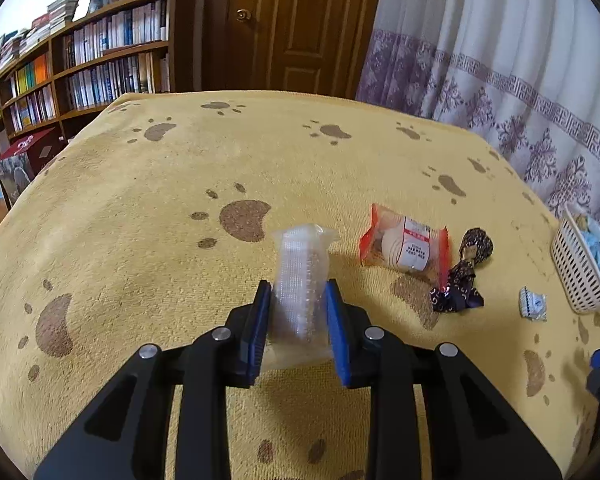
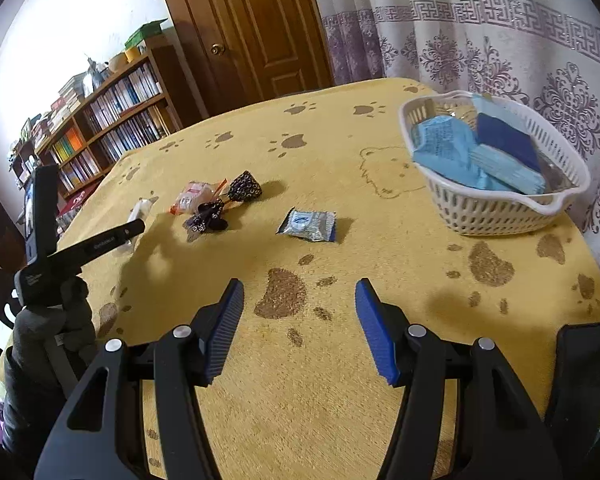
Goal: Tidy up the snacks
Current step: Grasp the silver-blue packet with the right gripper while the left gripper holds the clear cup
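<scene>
L tongs (image 1: 298, 300) clamp clear packet (image 1: 300, 276), angled down; R tongs (image 2: 300, 292) apart, empty.

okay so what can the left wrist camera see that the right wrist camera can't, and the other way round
Only the left wrist view shows the left gripper up close, its fingers shut on a clear plastic snack packet.

Only the right wrist view shows the right gripper with fingers apart and nothing between them, plus the blue packets inside the basket in full.

Both show the yellow paw-print cloth, the orange-edged snack, the dark patterned wrappers, the small silver-blue packet, the white basket, the bookshelf and the door.
</scene>
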Demonstrator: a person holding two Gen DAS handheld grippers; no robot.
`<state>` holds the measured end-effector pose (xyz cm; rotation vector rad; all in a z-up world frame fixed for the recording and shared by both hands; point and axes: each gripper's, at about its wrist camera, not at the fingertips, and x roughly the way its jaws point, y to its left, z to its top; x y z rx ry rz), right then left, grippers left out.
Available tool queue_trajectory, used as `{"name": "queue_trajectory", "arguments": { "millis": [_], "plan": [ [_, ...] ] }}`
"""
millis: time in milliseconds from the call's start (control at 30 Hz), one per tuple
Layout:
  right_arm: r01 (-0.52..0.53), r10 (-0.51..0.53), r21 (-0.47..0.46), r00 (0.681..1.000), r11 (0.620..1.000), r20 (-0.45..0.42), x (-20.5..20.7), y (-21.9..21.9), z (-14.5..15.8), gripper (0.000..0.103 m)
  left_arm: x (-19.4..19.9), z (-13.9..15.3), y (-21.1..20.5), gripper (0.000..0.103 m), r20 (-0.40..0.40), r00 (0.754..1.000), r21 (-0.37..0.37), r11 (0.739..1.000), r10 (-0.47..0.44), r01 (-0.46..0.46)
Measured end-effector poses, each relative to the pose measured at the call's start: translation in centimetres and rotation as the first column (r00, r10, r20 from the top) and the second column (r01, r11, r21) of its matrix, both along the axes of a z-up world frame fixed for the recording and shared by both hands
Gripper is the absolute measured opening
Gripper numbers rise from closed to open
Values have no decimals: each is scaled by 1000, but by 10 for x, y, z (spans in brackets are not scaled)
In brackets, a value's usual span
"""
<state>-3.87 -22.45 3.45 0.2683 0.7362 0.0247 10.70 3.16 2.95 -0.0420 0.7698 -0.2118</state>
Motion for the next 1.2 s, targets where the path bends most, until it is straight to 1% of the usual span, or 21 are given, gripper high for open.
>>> {"name": "queue_trajectory", "arguments": {
  "millis": [167, 300, 400, 500, 567, 733, 833, 967, 1033, 1067, 1133, 1200],
  "plan": [
    [-15, 14, -18, 999, 1000, -29, 20, 4, -7, 60, -4, 6, 5, 28, 16, 1000, -36, 999, 6, -5],
    [-13, 11, -27, 998, 1000, -56, 41, 5, -15, 60, -8, 8, 2, 28, 27, 1000, -32, 999, 2, -1],
    [-9, 5, -55, 998, 998, -66, 56, 7, -19, 60, -11, 9, -1, 28, 32, 999, -37, 999, -12, 13],
    [14, -20, -72, 996, 997, -87, 72, 6, -24, 60, -14, 11, -4, 28, 40, 999, -37, 999, -24, 25],
    [12, -19, -78, 996, 997, -89, 79, 7, -24, 60, -16, 11, -6, 28, 43, 999, -35, 999, -28, 30],
    [13, -26, -128, 995, 992, -97, 100, 14, -29, 60, -17, 11, -8, 28, 40, 999, -42, 999, -33, 34],
    [24, -41, -159, 994, 987, -105, 107, 16, -32, 60, -17, 13, -7, 28, 43, 999, -48, 998, -30, 32],
    [15, -36, -192, 993, 981, -108, 108, 20, -34, 60, -18, 13, -5, 28, 43, 999, -52, 998, -31, 33],
    [17, -39, -203, 994, 979, -106, 107, 20, -34, 57, -18, 12, -6, 28, 41, 999, -52, 998, -33, 35],
    [21, -43, -207, 994, 978, -105, 107, 20, -34, 52, -18, 12, -6, 28, 41, 999, -52, 998, -34, 36],
    [23, -45, -213, 994, 977, -102, 105, 19, -33, 46, -18, 13, -8, 28, 43, 998, -50, 998, -37, 40],
    [21, -43, -216, 994, 976, -100, 103, 19, -33, 44, -18, 13, -8, 28, 44, 998, -48, 998, -40, 42]
  ]
}}
